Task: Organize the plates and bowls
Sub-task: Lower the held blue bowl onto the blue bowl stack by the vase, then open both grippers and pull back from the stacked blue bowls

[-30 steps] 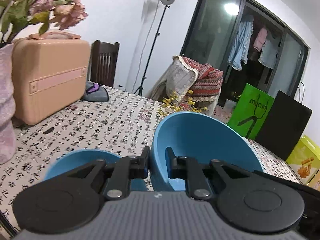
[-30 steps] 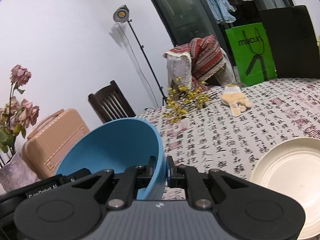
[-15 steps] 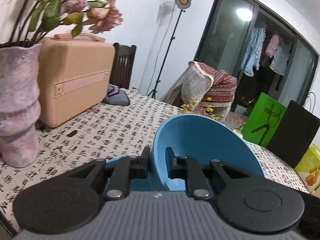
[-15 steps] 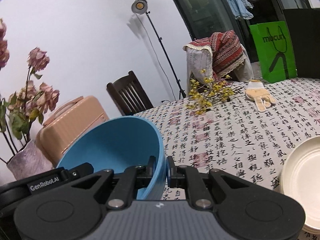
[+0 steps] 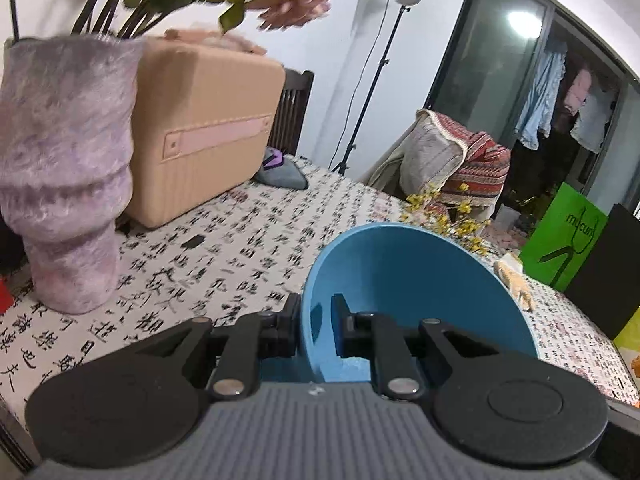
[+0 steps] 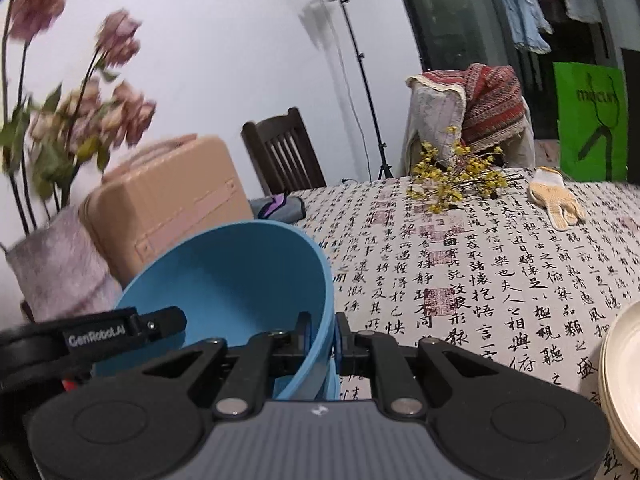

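Observation:
A blue bowl (image 5: 404, 288) hangs tilted over the patterned tablecloth, and both grippers hold it. My left gripper (image 5: 317, 326) is shut on its left rim. My right gripper (image 6: 322, 340) is shut on the right rim of the same blue bowl (image 6: 224, 276). The left gripper's finger (image 6: 156, 324) shows at the bowl's far side in the right wrist view. A strip of a second blue bowl (image 5: 280, 368) shows just under the held one; most of it is hidden. A stack of cream plates (image 6: 622, 380) lies at the right edge.
A fuzzy purple vase (image 5: 68, 184) with flowers stands close on the left, a peach case (image 5: 200, 128) behind it. Yellow flower sprigs (image 6: 456, 176) and a glove (image 6: 554, 200) lie farther back, with a green bag (image 5: 564, 236) and chairs beyond.
Both grippers have carried the blue bowl to the left, nearer the vase and case. The second blue bowl, in plain view before, is now almost hidden under the held one.

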A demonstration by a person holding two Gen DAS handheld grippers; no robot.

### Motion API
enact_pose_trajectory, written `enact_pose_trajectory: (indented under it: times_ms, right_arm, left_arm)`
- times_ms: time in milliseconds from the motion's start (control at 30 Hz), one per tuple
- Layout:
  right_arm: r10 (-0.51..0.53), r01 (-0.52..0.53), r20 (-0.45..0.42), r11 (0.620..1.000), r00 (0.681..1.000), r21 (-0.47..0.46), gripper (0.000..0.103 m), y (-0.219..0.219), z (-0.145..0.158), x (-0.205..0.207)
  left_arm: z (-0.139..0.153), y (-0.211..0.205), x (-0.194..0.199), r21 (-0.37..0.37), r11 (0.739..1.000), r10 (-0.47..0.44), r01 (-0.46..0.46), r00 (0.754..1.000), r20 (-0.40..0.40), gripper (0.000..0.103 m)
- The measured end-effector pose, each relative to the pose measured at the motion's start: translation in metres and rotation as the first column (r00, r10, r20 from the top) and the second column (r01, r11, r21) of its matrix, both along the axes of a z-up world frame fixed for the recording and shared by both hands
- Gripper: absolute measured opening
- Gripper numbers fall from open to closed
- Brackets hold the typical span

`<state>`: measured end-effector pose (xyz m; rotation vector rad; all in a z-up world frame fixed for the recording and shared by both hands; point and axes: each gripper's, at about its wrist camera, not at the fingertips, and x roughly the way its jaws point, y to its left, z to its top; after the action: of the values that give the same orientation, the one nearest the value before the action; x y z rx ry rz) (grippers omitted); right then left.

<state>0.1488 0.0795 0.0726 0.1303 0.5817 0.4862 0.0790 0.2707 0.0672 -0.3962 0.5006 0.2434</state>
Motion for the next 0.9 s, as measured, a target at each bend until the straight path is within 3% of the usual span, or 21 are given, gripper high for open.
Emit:
enact_pose_trajectory:
  times_ms: [400, 733, 833, 900]
  right_arm:
    - [0.044, -0.018, 0.112, 0.975, 0.993, -0.220, 0.011, 0.034, -0.013, -0.011]
    - [0.069, -0.044, 0.104, 0.973, 0.992, -0.228, 0.014, 0.036, -0.020, -0.008]
    - [0.076, -0.054, 0.110, 0.980, 0.991, -0.192, 0.014, 0.030, -0.018, -0.010]
    - [0.091, -0.075, 0.109, 0.986, 0.990, -0.148, 0.024, 0.023, -0.013, -0.012]
  left_arm:
    - [-0.019, 0.010, 0.003, 0.007, 1.000, 0.012, -0.012, 0.999, -0.032, 0.016]
    - [-0.020, 0.009, 0.003, 0.037, 0.999, 0.023, -0.022, 0.999, -0.022, 0.018]
    - [-0.019, 0.009, 0.002, 0.023, 1.000, 0.002, -0.001, 1.000, -0.024, 0.034]
    - [-0.018, 0.010, 0.001, 0.012, 1.000, -0.014, 0.015, 1.000, -0.021, 0.056]
